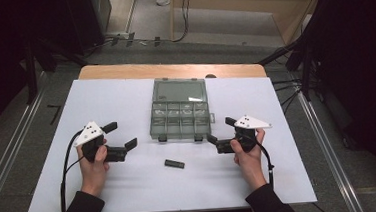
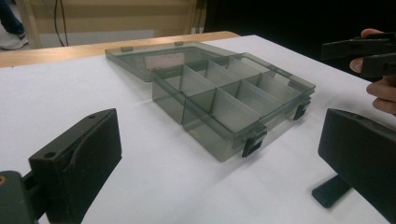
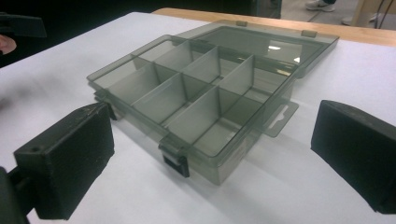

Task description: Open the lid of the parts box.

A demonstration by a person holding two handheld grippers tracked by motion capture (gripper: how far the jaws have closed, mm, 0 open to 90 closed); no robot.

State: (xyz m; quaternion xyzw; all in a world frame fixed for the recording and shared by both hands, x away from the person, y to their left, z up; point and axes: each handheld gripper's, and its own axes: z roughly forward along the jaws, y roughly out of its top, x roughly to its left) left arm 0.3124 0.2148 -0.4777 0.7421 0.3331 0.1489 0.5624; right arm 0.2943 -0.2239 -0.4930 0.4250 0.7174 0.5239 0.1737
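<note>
A smoky see-through compartment box (image 1: 181,117) lies open mid-table, its lid (image 1: 180,90) folded flat behind it. Its several compartments look empty in the left gripper view (image 2: 233,95) and the right gripper view (image 3: 196,93). A small black bar (image 1: 174,163) rests on the table in front of the box, also seen beside my left gripper's jaw (image 2: 330,190). My left gripper (image 1: 121,134) is held open left of the box, nothing between its jaws (image 2: 222,140). On the other side of the box my right gripper (image 1: 221,129) stands open and empty (image 3: 212,149).
The white tabletop (image 1: 131,190) has bare room on both sides of the box and toward the front edge. A wooden strip (image 1: 123,70) runs along the far edge. Beyond it are floor cables and dark stands (image 1: 303,58).
</note>
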